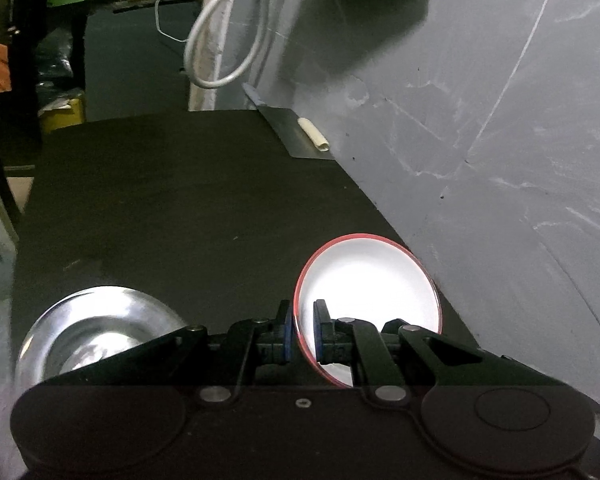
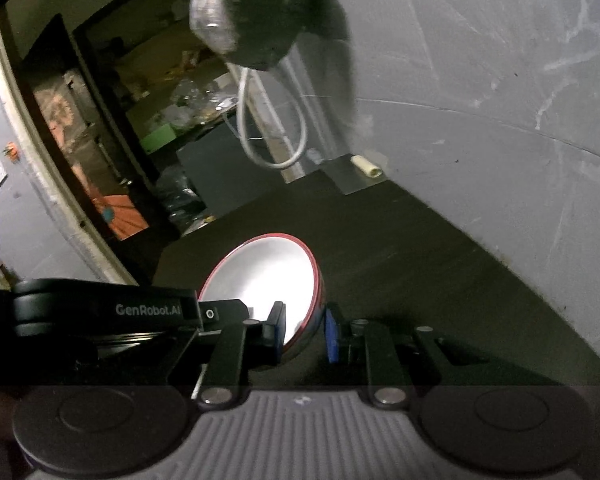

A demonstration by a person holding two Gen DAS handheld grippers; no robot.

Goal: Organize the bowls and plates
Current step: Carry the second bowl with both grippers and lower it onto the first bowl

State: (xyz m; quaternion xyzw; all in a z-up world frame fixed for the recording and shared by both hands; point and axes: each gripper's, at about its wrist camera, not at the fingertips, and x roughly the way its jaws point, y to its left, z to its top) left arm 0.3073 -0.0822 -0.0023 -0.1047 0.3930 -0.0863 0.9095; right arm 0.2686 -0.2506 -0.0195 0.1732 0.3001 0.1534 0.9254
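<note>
Clearly, each gripper is clamped on the rim of a white dish edged in red. In the left wrist view, the left gripper [image 1: 302, 330] has its blue pads [image 1: 287, 332] pressed onto the near-left edge of a red-rimmed plate [image 1: 368, 292]; one pad sits outside the rim and the other inside. The plate extends ahead and to the right of the fingers, its open face turned up toward the camera, tilted rather than flat, over the right part of the dark countertop [image 1: 180, 200], close to the grey wall [image 1: 480, 120]. Whether its far edge touches the counter is hard to tell.

Low at the left of that view lies a shiny steel plate [image 1: 96, 328], just beside the gripper body and partly hidden by it.

In the right wrist view, the right gripper [image 2: 304, 332] pinches the near-right edge of a red-rimmed bowl [image 2: 268, 280]. The bowl stands steeply on edge, its hollow facing left and toward the camera, its red outer wall turned right, and it reaches up and left from the fingers.

At the counter's far end a cleaver [image 1: 296, 136] leans on the wall with a pale cylinder [image 1: 314, 134] beside it, and a white cable loop [image 1: 228, 40] hangs above.
</note>
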